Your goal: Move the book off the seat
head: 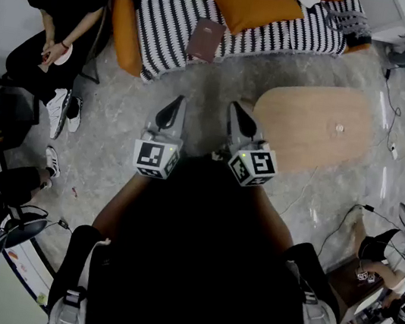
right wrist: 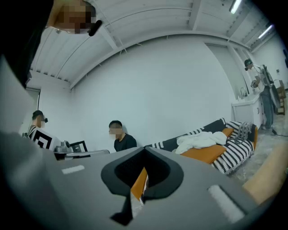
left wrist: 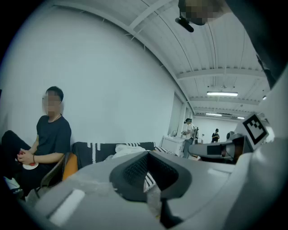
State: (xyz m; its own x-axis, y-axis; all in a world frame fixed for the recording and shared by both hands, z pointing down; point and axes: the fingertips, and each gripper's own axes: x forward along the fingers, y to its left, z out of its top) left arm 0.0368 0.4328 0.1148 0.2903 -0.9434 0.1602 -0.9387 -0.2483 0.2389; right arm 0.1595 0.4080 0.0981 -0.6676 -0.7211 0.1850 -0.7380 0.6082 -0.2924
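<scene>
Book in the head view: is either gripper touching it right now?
No: the book lies on the striped seat, well apart from the left gripper and the right gripper.

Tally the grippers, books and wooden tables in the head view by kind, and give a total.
Grippers: 2 (left gripper, right gripper)
Books: 1 (book, lying on the striped seat)
Wooden tables: 1 (table)
Total: 4
</scene>
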